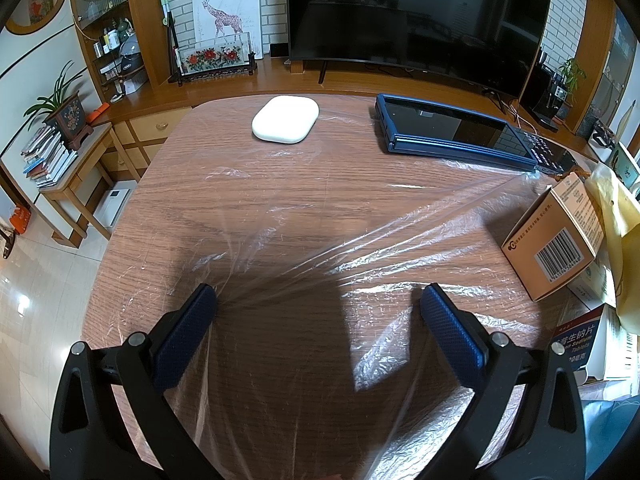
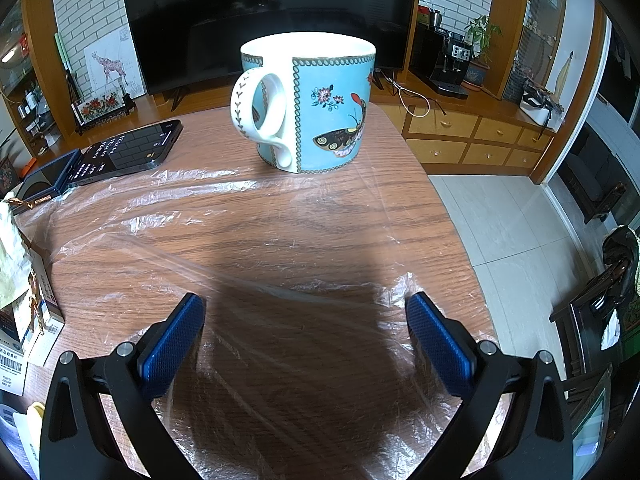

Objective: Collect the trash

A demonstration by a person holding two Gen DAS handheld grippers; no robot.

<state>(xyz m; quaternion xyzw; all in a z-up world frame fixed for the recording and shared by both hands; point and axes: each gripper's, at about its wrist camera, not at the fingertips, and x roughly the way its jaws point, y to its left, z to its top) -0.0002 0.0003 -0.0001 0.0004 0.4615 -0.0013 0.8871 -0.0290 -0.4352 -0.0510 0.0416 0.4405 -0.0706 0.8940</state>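
On table [image 1: 280, 200] — 1 plastic film [image 1: 360, 248] | 1 mug [image 2: 316, 104] | 1 white case [image 1: 285, 119] | both jaws spread wide — empty

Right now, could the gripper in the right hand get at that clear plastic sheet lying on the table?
Probably yes. The right gripper is open, right above the clear plastic sheet, with nothing between its fingers and the film. The mug stands farther back, out of the way.

we see both views evenly lit by soft indoor light, sharp at the centre. a broad dark shadow lies on the bench [image 1: 280, 208] between the jaws in each view. the clear plastic film [image 1: 360, 248] throws white glints. the floor tiles [image 1: 24, 300] carry a bright glare spot. the fisheye bends straight lines and blackens the corners; the tv screen [image 1: 412, 12] reflects dimly.
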